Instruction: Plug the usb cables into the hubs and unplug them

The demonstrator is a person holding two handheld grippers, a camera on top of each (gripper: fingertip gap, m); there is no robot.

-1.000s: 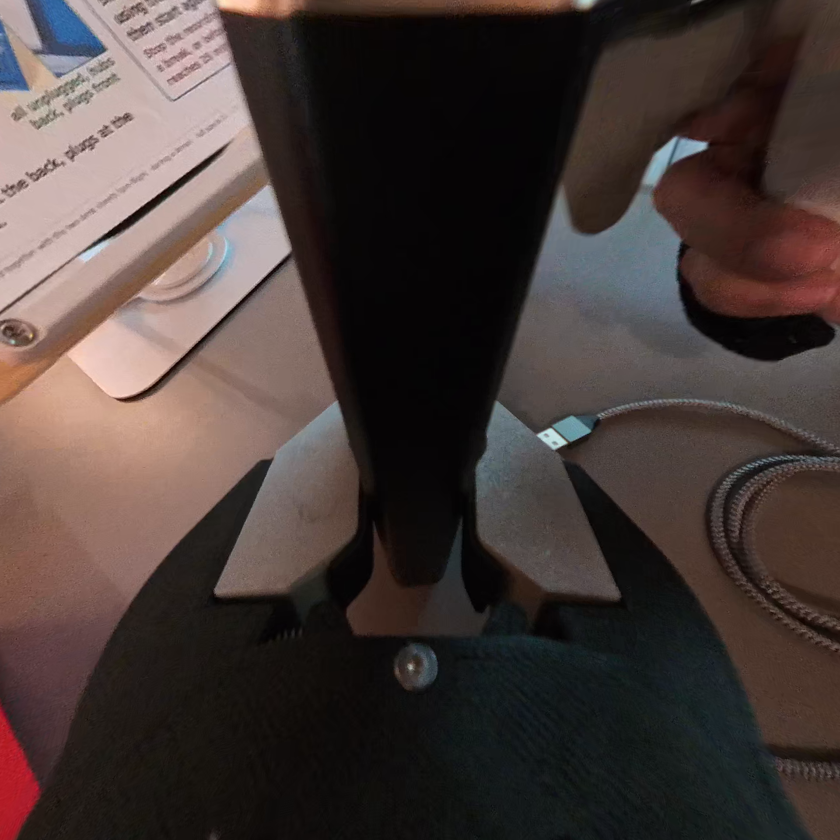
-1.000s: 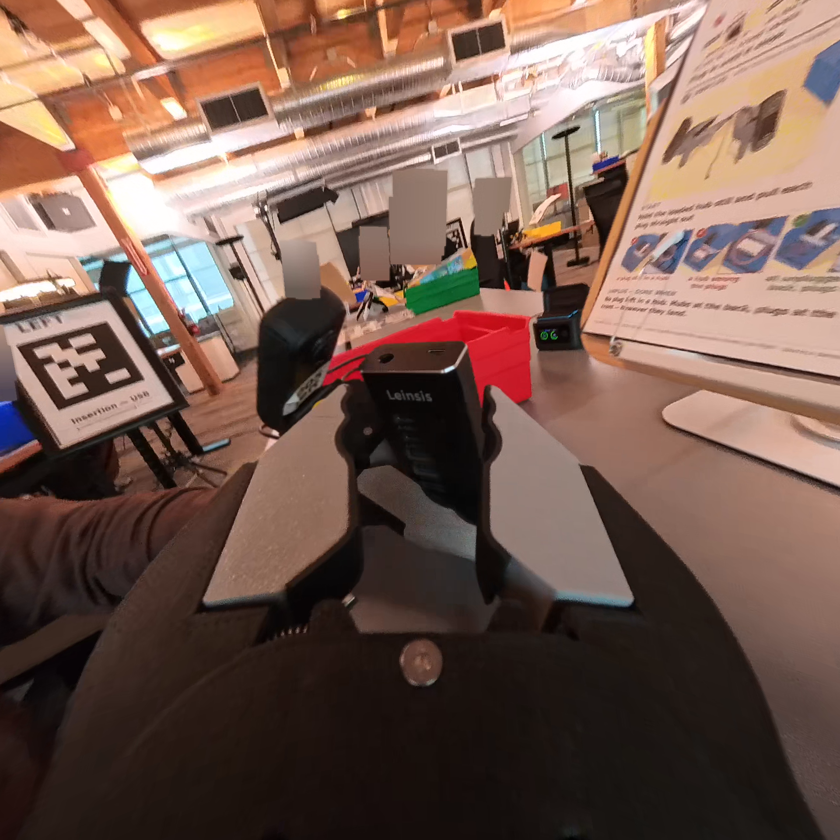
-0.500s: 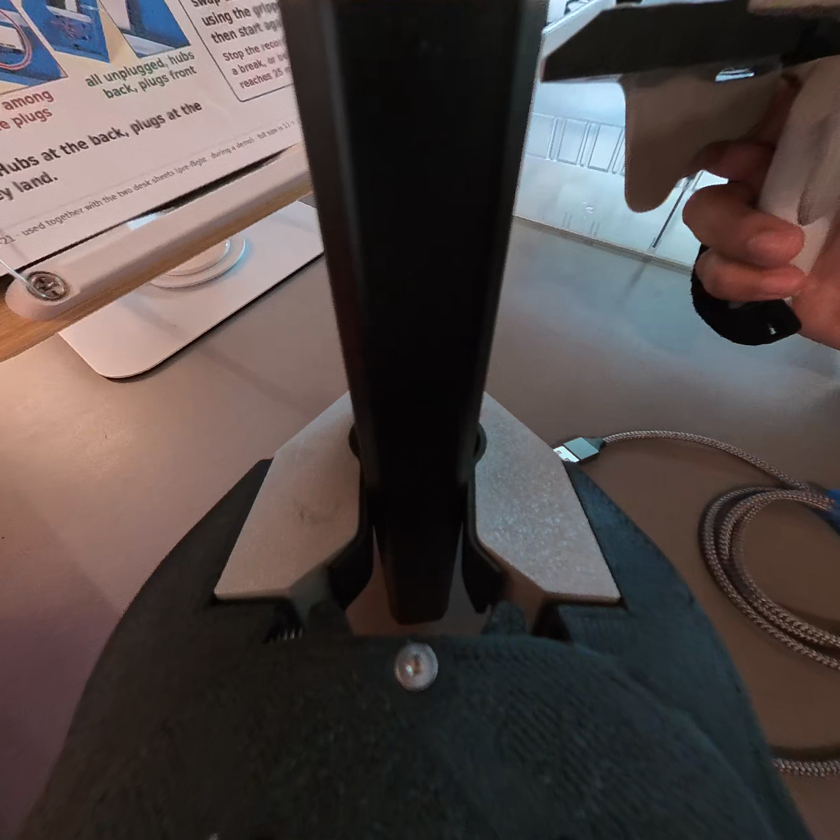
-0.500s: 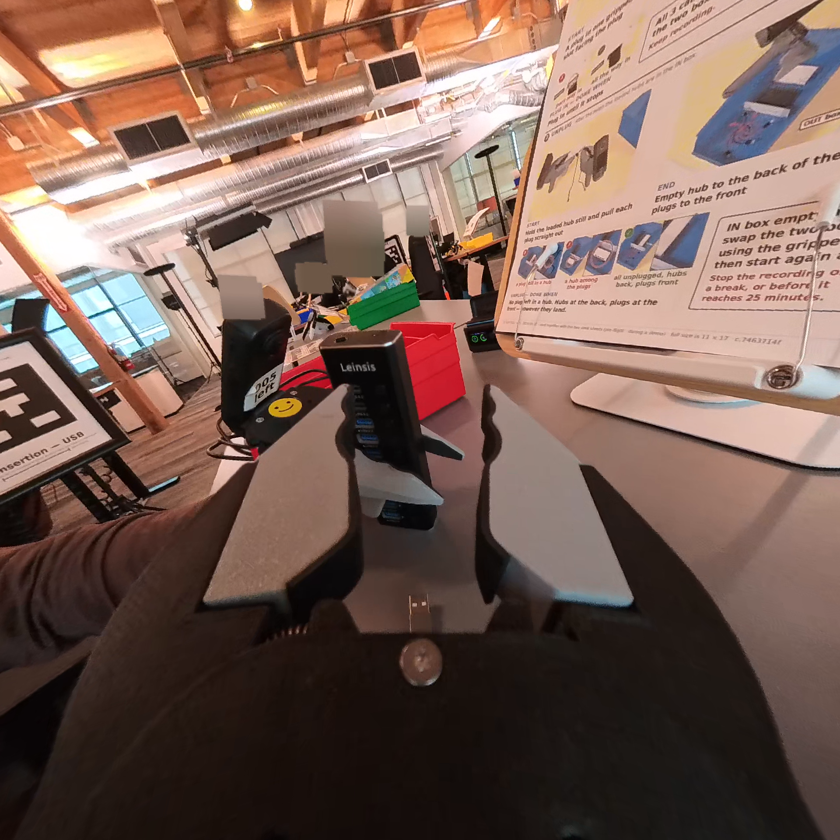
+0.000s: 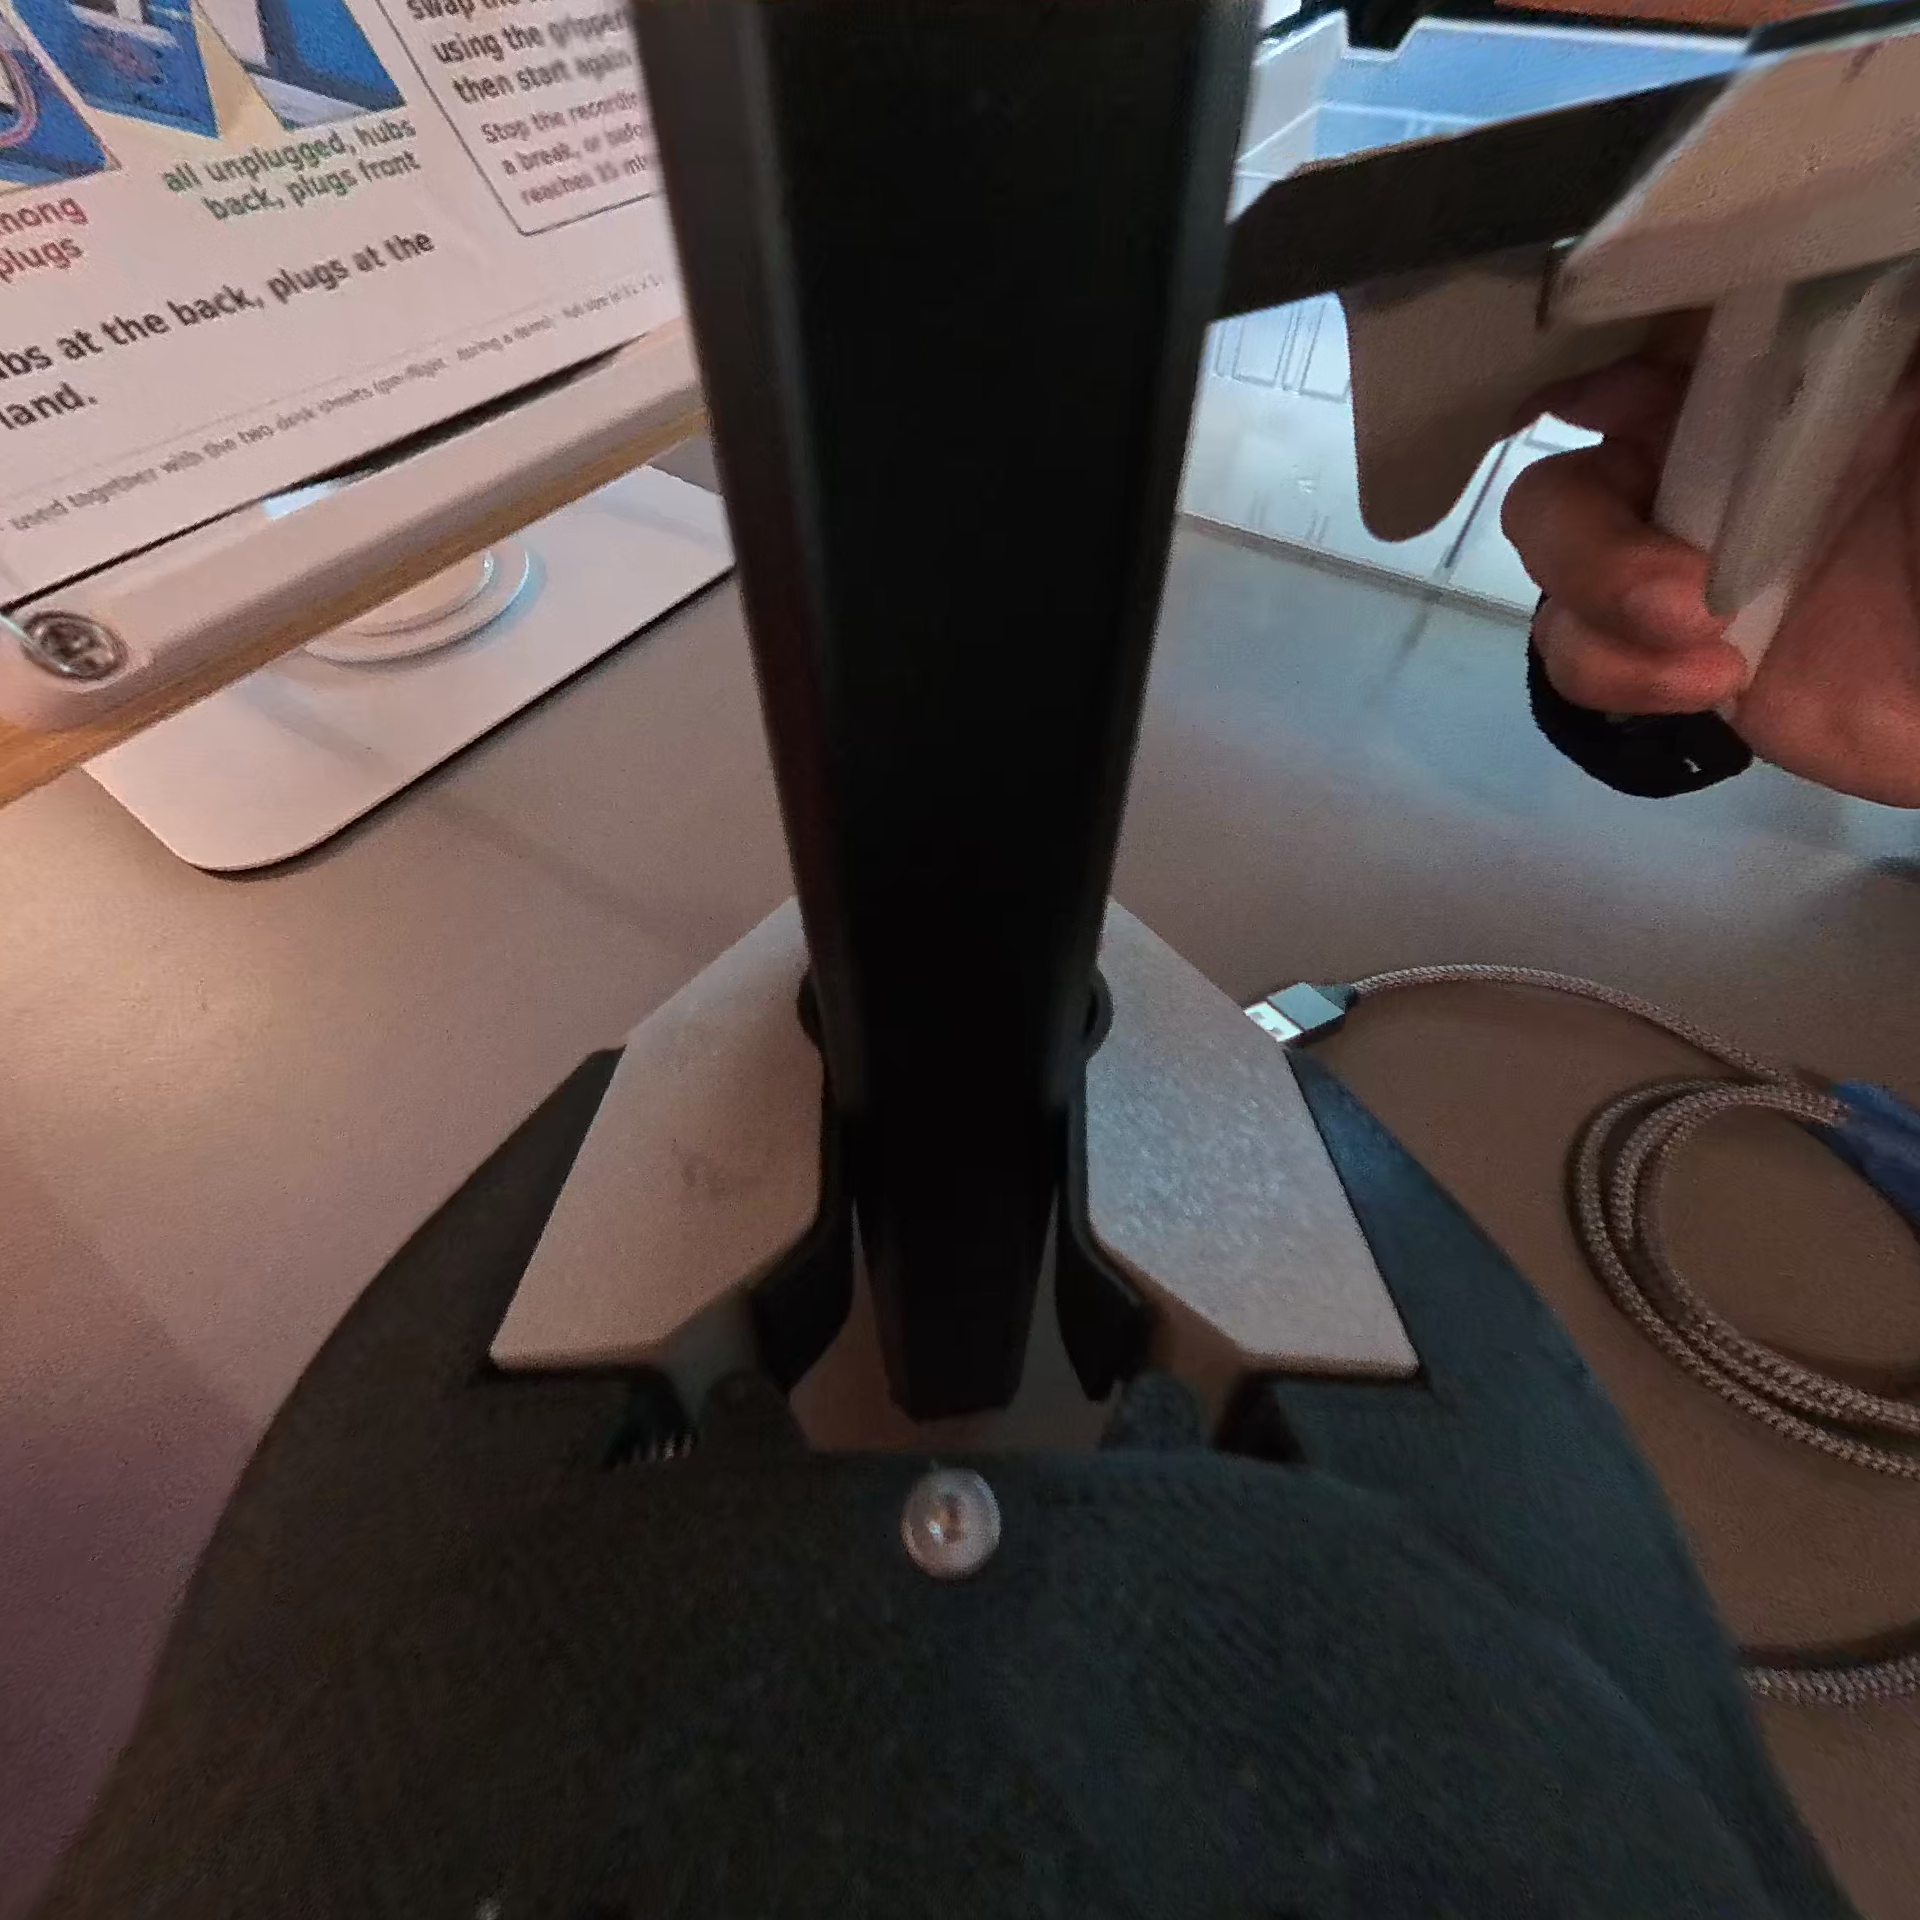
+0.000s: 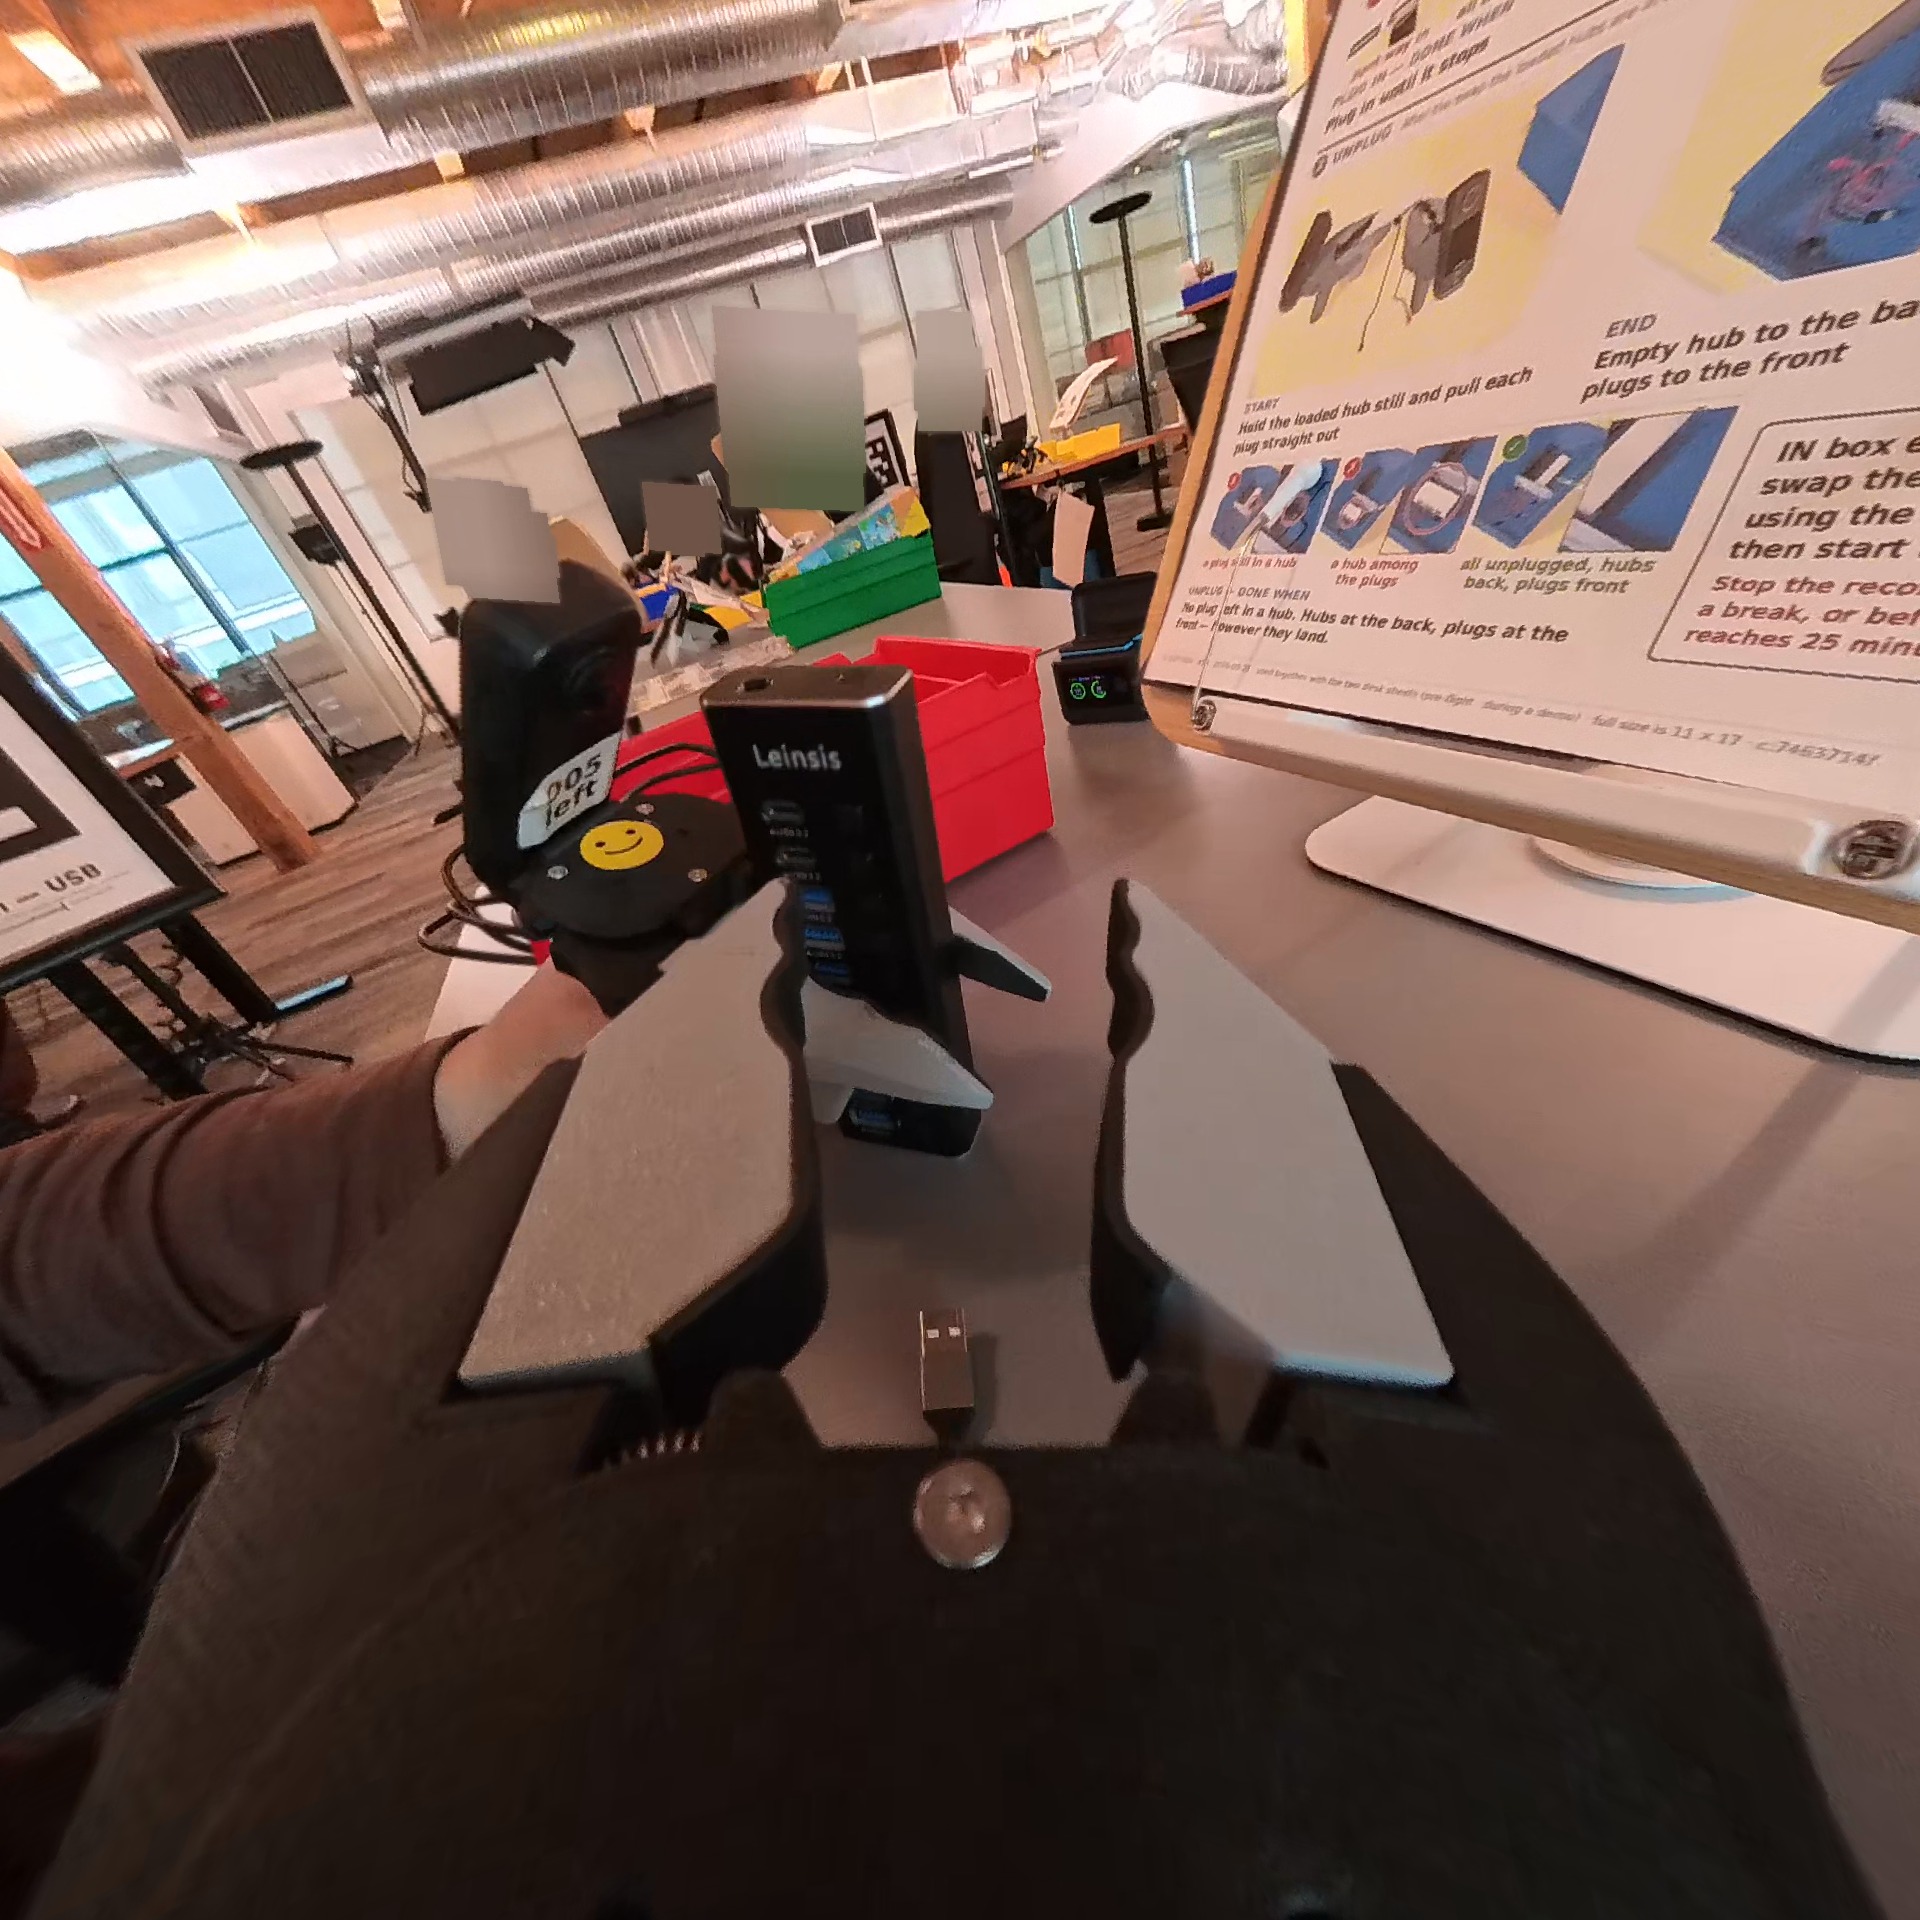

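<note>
The left tongs (image 5: 951,1195) are clamped on the black hub (image 5: 956,623), gripping its lower end so that it stands upright on the grey desk (image 5: 364,1039). From the right wrist view the same hub (image 6: 842,862) shows its column of ports facing the camera, and every port that can be seen looks empty.

The right tongs (image 6: 961,1122) stand apart with nothing between them. Beneath their gap, close to the camera, a USB plug (image 6: 945,1361) lies on the desk, its metal end pointing toward the hub. In the left wrist view a braided grey cable (image 5: 1714,1278) is coiled on the desk to the right, with its plug (image 5: 1299,1013) lying free just beside the left tongs (whether this is the plug the right camera sees, I cannot tell).

Judged from this, the plugging has barely begun: the hub is braced and ready, but no cable is seated in it. What remains is picking up the plug, pushing it into a port, and later pulling it out again.
</note>
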